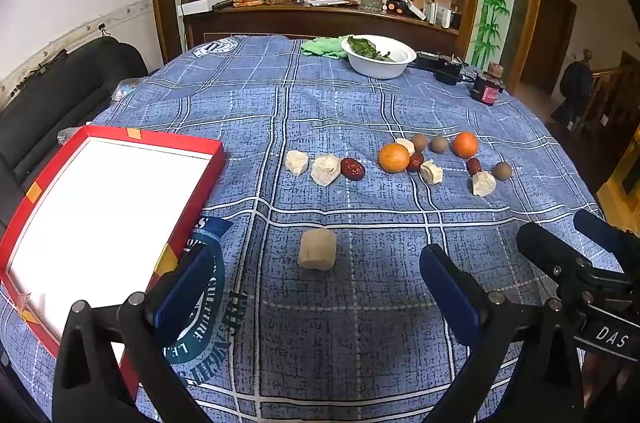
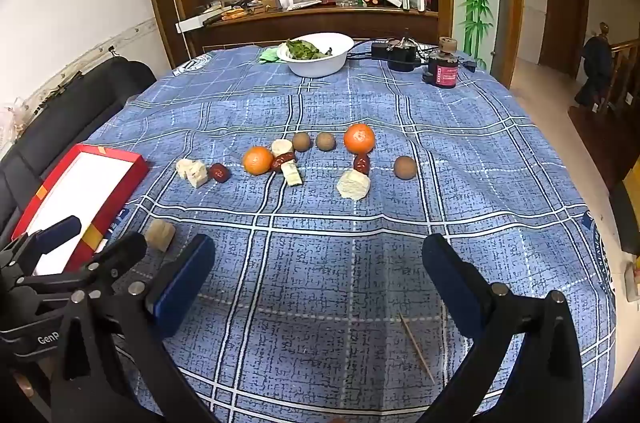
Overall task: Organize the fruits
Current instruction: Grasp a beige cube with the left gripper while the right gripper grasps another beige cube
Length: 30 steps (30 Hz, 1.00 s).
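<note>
L tool (image 1: 316, 287) & R tool (image 2: 318, 275) were wide open, holding nothing, above the tabletop (image 2: 480, 151). Fruits lay mid-tabletop; red box (image 1: 192, 191) sat at left.

Tablecloth (image 1: 320, 103) woven cloth, matt; bowl (image 1: 380, 61) glossy, perhaps plastic.

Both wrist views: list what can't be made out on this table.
- Red tray: its near corner is cut off behind the left tool in the left wrist view; in the right wrist view the left tool covers its near end.
- Leaves in the white bowl: too small to identify in either view.
- Pale chunks: the kind of food is unclear.
- Shelf clutter behind the table: blurred.
</note>
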Motion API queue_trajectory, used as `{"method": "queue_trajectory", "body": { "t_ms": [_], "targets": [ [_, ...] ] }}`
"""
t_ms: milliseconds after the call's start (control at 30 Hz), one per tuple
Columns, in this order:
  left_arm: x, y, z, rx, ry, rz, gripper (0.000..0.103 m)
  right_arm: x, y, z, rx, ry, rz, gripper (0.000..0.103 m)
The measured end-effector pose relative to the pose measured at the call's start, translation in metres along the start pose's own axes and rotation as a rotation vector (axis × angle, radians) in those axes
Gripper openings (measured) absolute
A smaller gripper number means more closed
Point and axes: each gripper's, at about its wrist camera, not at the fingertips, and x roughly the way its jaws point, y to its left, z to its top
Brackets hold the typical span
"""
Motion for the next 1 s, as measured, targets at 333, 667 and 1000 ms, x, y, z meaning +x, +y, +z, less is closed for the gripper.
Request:
{"method": "queue_trajectory", "body": {
  "t_ms": [333, 667, 1000],
  "targets": [
    [-0.0009, -0.0008, -0.0011, -0.001, -0.001, 0.0, 0.102, -0.0004, 0.0007, -0.0009, 0.001, 0.001, 0.007, 0.103],
    [-0.0029, -0.0003, -0.0028, -0.002, -0.003, -0.003, 0.102, -0.0007, 0.0004, -0.0019, 0.003, 0.0, 0.016, 0.103],
    [0.0001, -0.0014, -0.0014, 0.006, -0.004, -0.022, 0.102, -0.0002, -0.0008, -0.0017, 0.008, -0.001, 0.025, 0.103]
  ]
}}
